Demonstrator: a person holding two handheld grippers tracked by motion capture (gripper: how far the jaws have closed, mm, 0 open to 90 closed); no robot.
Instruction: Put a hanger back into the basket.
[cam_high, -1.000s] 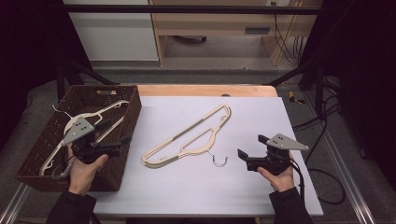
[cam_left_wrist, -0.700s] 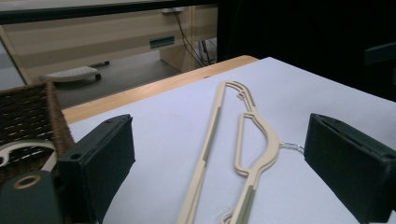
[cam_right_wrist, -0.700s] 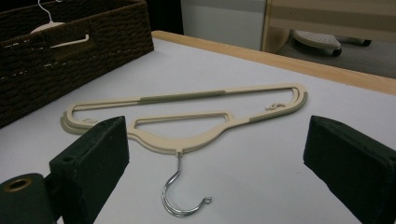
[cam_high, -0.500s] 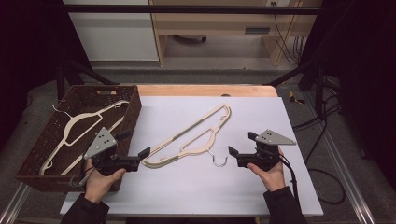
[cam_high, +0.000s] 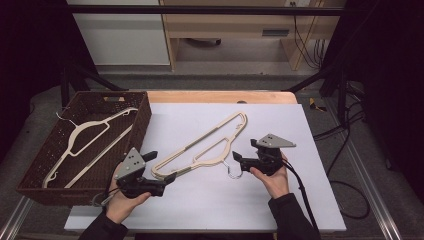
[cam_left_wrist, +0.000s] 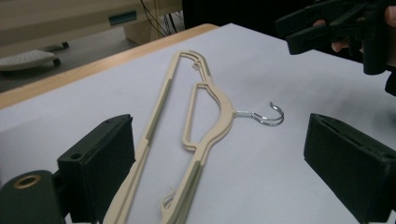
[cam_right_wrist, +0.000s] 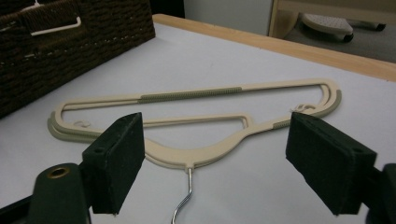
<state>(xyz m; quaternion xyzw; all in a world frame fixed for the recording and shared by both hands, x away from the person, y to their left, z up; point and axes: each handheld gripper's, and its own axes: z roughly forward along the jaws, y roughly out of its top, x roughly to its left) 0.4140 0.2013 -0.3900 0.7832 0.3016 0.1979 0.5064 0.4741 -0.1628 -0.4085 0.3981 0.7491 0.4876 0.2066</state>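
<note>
A beige plastic hanger (cam_high: 205, 145) with a metal hook (cam_high: 234, 172) lies slanted on the white table top; its edges look doubled, as if two were stacked. My left gripper (cam_high: 161, 166) is open at the hanger's near-left end, and that end (cam_left_wrist: 154, 186) lies between the wide jaws without touching the pads. My right gripper (cam_high: 245, 151) is open and faces the hanger's neck (cam_right_wrist: 196, 158) just above the hook. Its jaws have just been closing, with the neck between them and clear of both pads. The right gripper (cam_left_wrist: 327, 23) also appears across the table in the left gripper view.
A dark wicker basket (cam_high: 145, 115) stands at the table's left and holds another beige hanger (cam_high: 85, 140). The table's wooden far edge (cam_high: 220, 96) runs behind the white sheet. Cables (cam_high: 345, 195) trail off to the right.
My left gripper has moved right from the basket and down to the hanger's near end. My right gripper has moved left to the hook and neck, and its jaws have narrowed a little.
</note>
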